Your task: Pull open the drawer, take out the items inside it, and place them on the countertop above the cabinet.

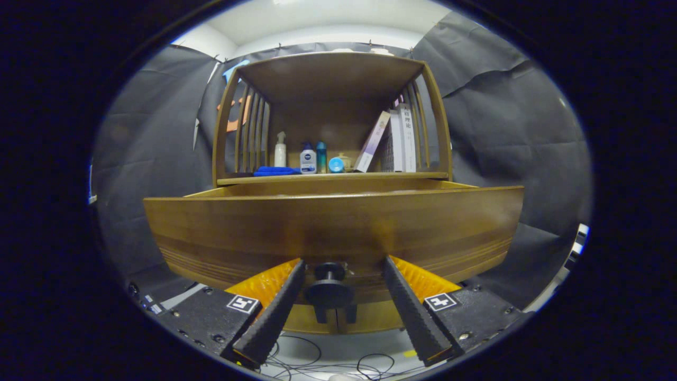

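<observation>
A wooden cabinet (328, 79) with slatted sides stands straight ahead against the black cloth wall. Its drawer (333, 227) is pulled out toward the camera, the broad front panel spreading across the view; the top edges of its side walls run back to the cabinet, but what lies inside is hidden behind the front panel.

Above the drawer, the counter (333, 178) carries a row of things. At its right end several books (399, 138) stand upright, with one paler book (372, 142) leaning against them. Toward the left sits a white spray bottle (280, 150), then a white-and-blue bottle (308, 159), a teal bottle (321, 157), a small round blue object (336, 165) and a small pale jar (346, 161) just behind it. A blue cloth (276, 171) lies flat in front of the spray bottle.

The gripper (342, 267) is spread open, its two black ribbed fingers (275, 312) standing either side of the drawer's dark round knob (329, 288). The left finger is just beside the knob; the right one is apart from it.

Thin black cables (328, 360) lie on the pale floor below.
</observation>
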Tool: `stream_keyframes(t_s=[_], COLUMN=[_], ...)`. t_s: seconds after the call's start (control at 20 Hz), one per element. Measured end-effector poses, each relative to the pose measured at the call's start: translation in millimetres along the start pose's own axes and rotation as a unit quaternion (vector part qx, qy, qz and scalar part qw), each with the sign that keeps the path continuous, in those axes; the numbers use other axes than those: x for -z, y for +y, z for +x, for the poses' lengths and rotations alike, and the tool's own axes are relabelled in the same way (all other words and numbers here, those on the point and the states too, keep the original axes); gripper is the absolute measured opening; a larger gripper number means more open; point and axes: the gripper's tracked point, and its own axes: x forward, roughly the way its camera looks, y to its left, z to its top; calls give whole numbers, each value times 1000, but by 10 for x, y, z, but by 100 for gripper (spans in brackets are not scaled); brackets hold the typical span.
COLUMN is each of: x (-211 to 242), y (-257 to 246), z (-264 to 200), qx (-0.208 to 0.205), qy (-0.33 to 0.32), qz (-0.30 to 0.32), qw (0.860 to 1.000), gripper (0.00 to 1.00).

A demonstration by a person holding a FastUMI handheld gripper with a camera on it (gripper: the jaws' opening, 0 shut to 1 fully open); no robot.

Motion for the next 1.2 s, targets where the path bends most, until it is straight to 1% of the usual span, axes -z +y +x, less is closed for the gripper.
stream_keyframes(t_s=[0.15,0.25,0.5,0.6,0.85,1.2], x=[-34,-71,-143,-208,-227,-268], y=[41,13,42,68,96,122], z=[122,301,574,744,984,1299], qx=[-12,-12,-9,-3,7,8], qy=[12,21,23,27,32,34], qz=[21,13,4,2,-16,-10], qw=[1000,1000,1000,1000,999,999], gripper=[99,99,99,99,99,99])
